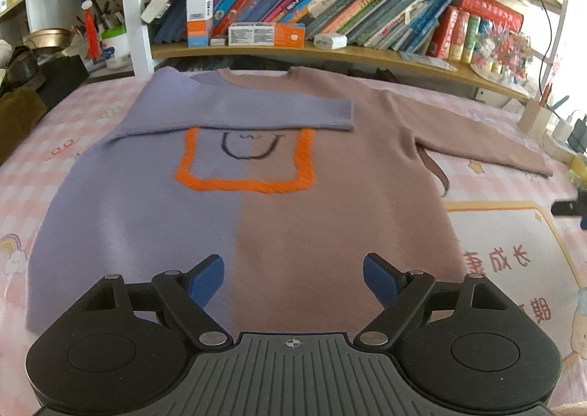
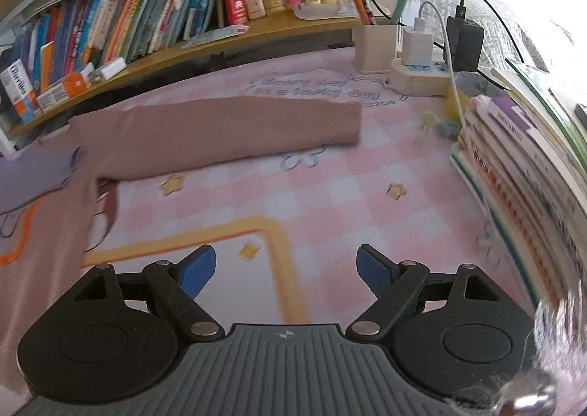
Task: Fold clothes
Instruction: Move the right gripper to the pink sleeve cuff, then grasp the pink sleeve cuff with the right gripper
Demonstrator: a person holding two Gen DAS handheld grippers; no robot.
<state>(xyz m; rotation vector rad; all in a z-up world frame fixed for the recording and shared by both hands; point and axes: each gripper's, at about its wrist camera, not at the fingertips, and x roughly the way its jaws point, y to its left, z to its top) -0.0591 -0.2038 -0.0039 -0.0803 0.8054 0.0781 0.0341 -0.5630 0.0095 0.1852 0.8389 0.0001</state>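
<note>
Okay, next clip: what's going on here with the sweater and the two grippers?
A person with two handheld grippers is partway through folding a two-tone sweater laid flat on a pink checked mat. The purple sleeve is already folded across the chest, above the orange outline. The brown sleeve still lies stretched out to the side, not yet folded. The left gripper is open over the sweater's lower part, holding nothing. The right gripper is open over bare mat, facing the brown sleeve.

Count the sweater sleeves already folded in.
1. The purple sleeve lies folded across the chest of the sweater, above the orange square. The brown sleeve is not yet folded; it lies stretched out flat on the pink mat.
</note>
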